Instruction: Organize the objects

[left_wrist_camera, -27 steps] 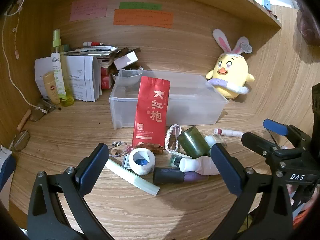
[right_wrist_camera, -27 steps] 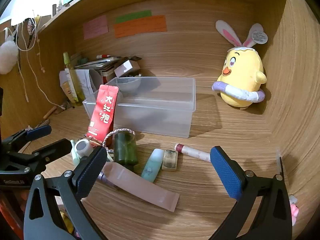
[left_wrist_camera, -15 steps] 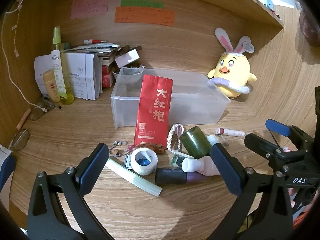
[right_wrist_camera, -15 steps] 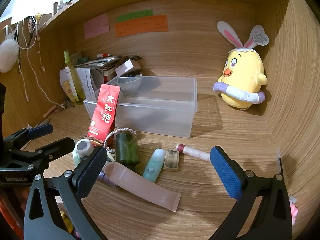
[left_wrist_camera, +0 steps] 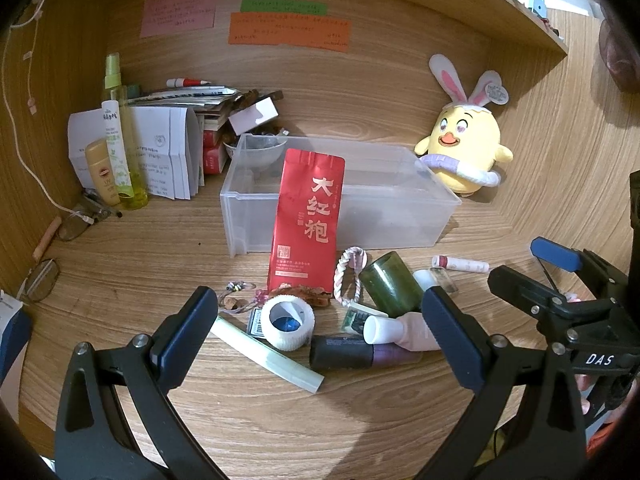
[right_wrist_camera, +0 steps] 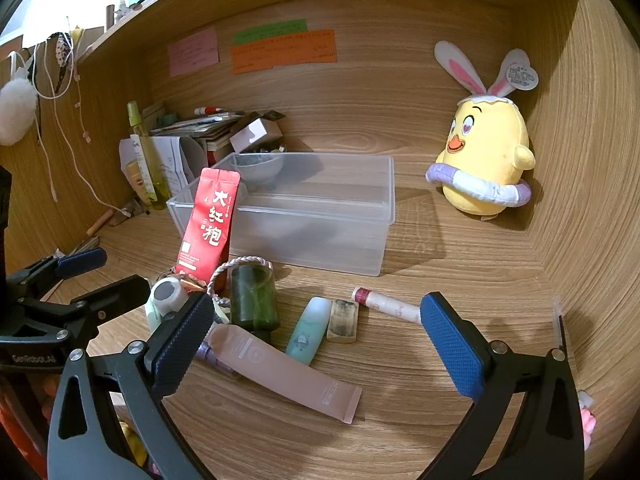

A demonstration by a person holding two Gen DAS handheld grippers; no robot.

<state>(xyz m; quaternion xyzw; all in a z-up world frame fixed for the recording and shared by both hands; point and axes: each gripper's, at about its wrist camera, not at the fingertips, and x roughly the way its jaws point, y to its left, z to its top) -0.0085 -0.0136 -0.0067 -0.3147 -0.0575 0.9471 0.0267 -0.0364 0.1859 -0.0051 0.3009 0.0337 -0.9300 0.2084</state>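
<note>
Both fisheye views: warm indoor light from above and in front, moderate brightness. Strong barrel distortion; shelf edge (left_wrist_camera: 500, 8) and wood grain bow sharply near the borders, corners vignette to black. Soft shadows fall behind the clear bin (right_wrist_camera: 312, 216) and the plush chick (right_wrist_camera: 484, 152) onto the wood. Upper left of the right wrist view is overexposed to white. Mild sheen on the red pouch (left_wrist_camera: 308, 220). Focus is adequate centrally, softer at the rim.

sticky notes (left_wrist_camera: 289, 28): writing too small | pink tube (left_wrist_camera: 404, 328): body hidden, perhaps by left hand-held gripper (left_wrist_camera: 320, 332)
</note>
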